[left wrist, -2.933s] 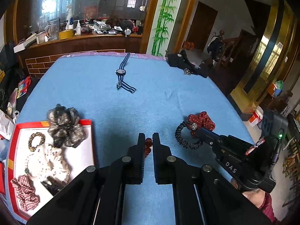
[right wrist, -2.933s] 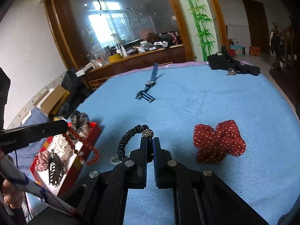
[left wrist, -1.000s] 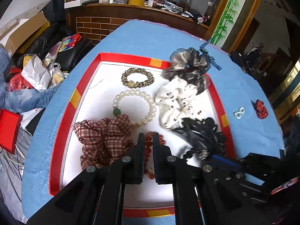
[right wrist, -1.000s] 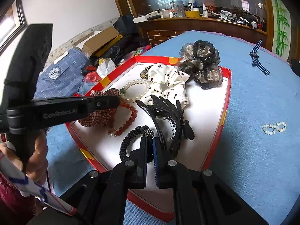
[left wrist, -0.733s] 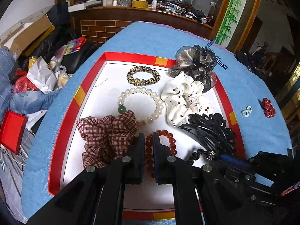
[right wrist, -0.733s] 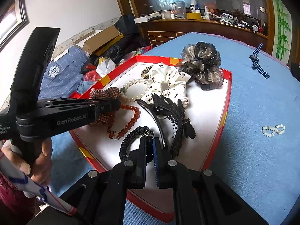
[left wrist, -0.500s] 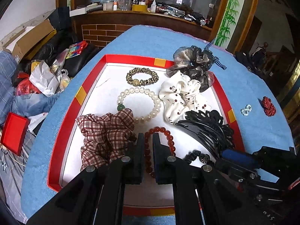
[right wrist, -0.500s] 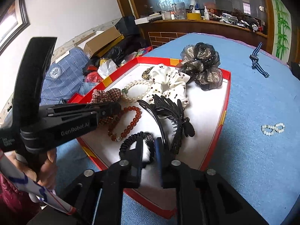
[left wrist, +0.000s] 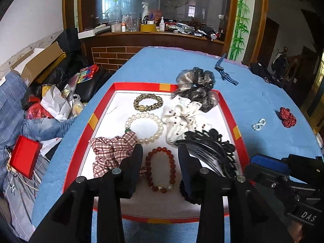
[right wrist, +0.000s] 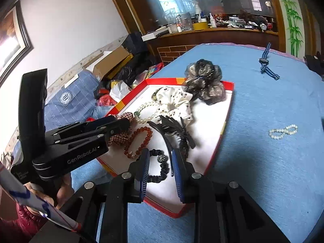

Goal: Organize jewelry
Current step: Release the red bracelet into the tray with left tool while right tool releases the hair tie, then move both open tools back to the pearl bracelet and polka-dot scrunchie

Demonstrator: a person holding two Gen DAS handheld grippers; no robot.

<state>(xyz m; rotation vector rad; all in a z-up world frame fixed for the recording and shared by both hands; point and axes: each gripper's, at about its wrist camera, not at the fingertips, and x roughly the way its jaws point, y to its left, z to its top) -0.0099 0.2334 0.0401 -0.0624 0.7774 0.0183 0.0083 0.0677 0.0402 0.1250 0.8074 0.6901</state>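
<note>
Nearest, the left claw (left wrist: 160, 151) stands with its jaws parted, having just been opening, and nothing is pinched between them. The red-brown round-bead bracelet (left wrist: 161, 169) lies flat on the white floor of the red-rimmed tray (left wrist: 236, 131), framed in the gap between the jaws and clear of both. Beside it, the right claw (right wrist: 161, 159) has likewise just been opening and grips nothing. The black corded hair band with a sparkly bead (right wrist: 160, 167) lies loose on the tray, partly between those jaws, its far end just beside the bracelet.

Just beyond are a black toothed hair claw clip (left wrist: 210, 149) on the right and a red-checked fabric scrunchie (left wrist: 113, 149) on the left. Farther in sit a white pearl bracelet with a green bead (left wrist: 144, 128), a cream dotted scrunchie (left wrist: 182, 119) and a gold chain bracelet (left wrist: 148, 102). A grey-black gauzy scrunchie (left wrist: 197, 90) overhangs the tray's far rim.

Out on the blue-covered desk (left wrist: 253, 101) lie a small pearl loop (left wrist: 258, 124), a red dotted scrunchie (left wrist: 287, 117) and, farthest, a blue-strapped wristwatch (left wrist: 224, 70).
</note>
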